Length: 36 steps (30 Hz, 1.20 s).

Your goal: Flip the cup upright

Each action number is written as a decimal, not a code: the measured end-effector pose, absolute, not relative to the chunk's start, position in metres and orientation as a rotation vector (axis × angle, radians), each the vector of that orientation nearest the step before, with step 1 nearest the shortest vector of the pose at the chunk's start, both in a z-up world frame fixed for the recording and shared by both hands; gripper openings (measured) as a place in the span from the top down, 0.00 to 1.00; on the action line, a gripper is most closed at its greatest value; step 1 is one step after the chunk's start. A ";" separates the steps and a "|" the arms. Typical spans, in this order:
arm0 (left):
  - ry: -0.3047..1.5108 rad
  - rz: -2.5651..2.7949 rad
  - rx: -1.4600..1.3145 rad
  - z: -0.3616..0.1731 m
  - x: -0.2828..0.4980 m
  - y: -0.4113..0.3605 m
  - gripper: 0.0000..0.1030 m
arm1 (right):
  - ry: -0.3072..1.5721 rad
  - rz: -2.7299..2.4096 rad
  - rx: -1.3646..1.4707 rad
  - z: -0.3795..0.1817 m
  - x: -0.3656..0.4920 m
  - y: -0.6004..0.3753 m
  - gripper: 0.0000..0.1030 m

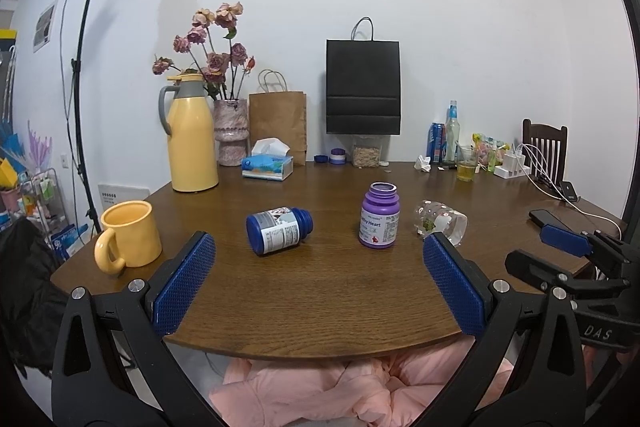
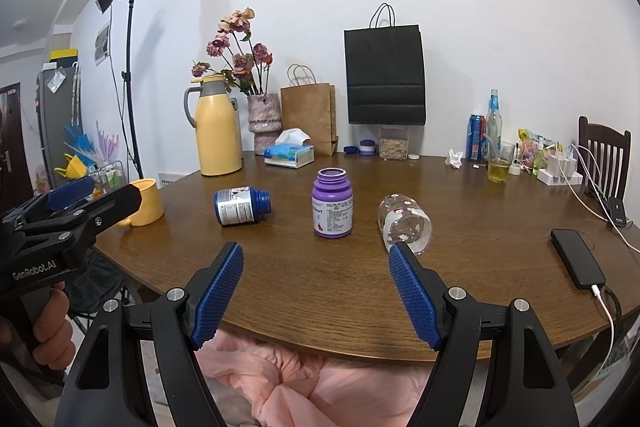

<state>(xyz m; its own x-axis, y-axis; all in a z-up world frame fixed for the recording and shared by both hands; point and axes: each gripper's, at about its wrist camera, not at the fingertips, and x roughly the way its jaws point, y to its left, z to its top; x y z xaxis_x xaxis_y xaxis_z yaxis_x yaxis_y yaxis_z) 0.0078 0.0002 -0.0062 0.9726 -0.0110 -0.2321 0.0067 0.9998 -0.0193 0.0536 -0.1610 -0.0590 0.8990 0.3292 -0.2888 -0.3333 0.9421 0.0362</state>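
Each claw point(image 1: 318, 259) point(image 2: 316, 265) gapes wide; clear cup point(image 2: 405, 223) lies sideways, mouth seemingly nearward.

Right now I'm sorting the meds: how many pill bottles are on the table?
2. The blue bottle lies on its side left of centre; the purple bottle stands upright, uncapped, beside the tipped glass cup. Back clutter may hide more.

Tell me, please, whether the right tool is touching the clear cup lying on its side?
Cannot tell. In the right wrist view, one fingertip overlaps the clear cup's mouth edge, showing neither contact nor gap.
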 end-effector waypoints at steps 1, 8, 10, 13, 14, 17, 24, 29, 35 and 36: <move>0.234 -0.010 -0.022 -0.005 0.012 0.001 0.00 | 0.301 0.343 -0.014 -0.060 0.056 -0.161 0.23; 0.352 -0.112 0.056 -0.022 0.070 -0.017 0.00 | 0.405 0.266 -0.062 -0.080 0.107 -0.167 0.23; 0.398 -0.137 0.040 -0.028 0.089 -0.019 0.00 | 0.418 0.254 -0.056 -0.082 0.123 -0.173 0.23; 0.462 -0.173 0.016 -0.034 0.117 -0.023 0.00 | 0.476 0.234 -0.065 -0.086 0.162 -0.180 0.23; 0.474 -0.177 0.012 -0.034 0.126 -0.025 0.00 | 0.487 0.228 -0.061 -0.086 0.175 -0.183 0.23; 0.484 -0.178 0.006 -0.034 0.148 -0.029 0.00 | 0.527 0.225 -0.048 -0.085 0.214 -0.188 0.23; 0.510 -0.171 -0.033 -0.031 0.178 -0.028 0.00 | 0.619 0.195 -0.086 -0.090 0.286 -0.183 0.23; 0.535 -0.159 -0.031 -0.036 0.189 -0.025 0.00 | 0.650 0.182 -0.073 -0.101 0.303 -0.185 0.23; 0.573 -0.168 -0.050 -0.042 0.192 -0.023 0.00 | 0.646 0.265 -0.029 -0.105 0.284 -0.184 0.36; 0.579 -0.171 -0.050 -0.043 0.192 -0.023 0.00 | 0.646 0.295 -0.029 -0.105 0.275 -0.181 0.36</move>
<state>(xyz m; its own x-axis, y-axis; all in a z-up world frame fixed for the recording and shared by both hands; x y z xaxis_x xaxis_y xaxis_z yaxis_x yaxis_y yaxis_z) 0.1922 -0.0226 -0.0427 0.8231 -0.1753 -0.5402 0.1470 0.9845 -0.0956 0.2746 -0.1810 -0.1052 0.7581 0.2618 -0.5973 -0.2795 0.9579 0.0651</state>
